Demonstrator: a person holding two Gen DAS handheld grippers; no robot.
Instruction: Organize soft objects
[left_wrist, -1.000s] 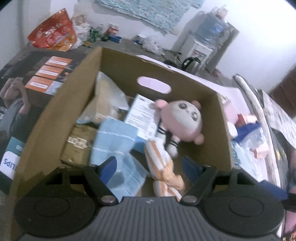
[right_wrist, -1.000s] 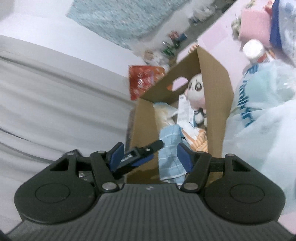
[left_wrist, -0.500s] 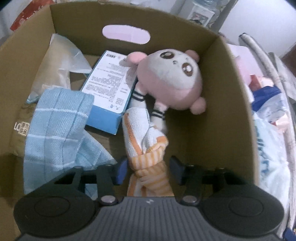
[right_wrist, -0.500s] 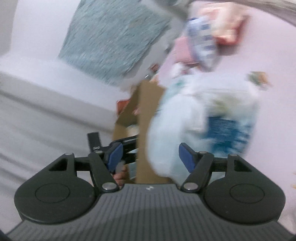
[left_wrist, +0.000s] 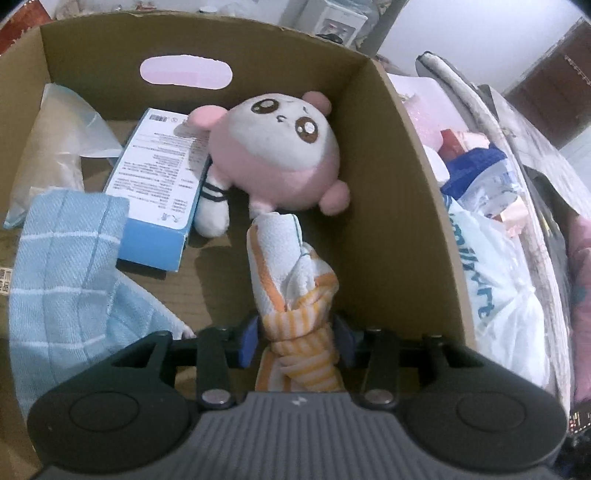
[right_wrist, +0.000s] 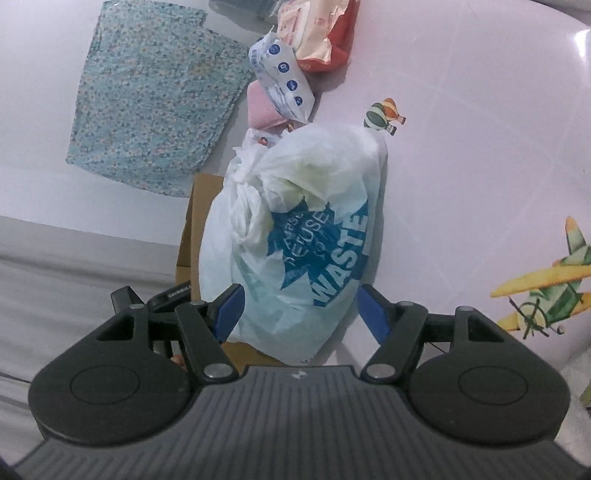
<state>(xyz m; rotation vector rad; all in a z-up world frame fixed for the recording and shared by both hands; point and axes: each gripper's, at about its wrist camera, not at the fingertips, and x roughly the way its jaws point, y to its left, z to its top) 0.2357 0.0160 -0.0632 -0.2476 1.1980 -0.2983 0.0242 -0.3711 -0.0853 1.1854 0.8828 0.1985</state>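
Your left tool (left_wrist: 295, 334) has just clamped onto the striped towel (left_wrist: 295, 291) in the box (left_wrist: 410, 221), ready to lift, while your right tool (right_wrist: 300, 314) now hangs open at the bag (right_wrist: 295, 236).

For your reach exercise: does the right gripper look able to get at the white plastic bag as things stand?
Probably yes: the right gripper is open, and the white plastic bag lies directly ahead between its jaws with nothing in front of it.

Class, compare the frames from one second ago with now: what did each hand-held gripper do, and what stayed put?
The left hand-held gripper descended into the brown cardboard box and closed on the orange-striped white cloth. The right hand-held gripper swung to the white plastic bag, staying open. The pink plush toy stayed.
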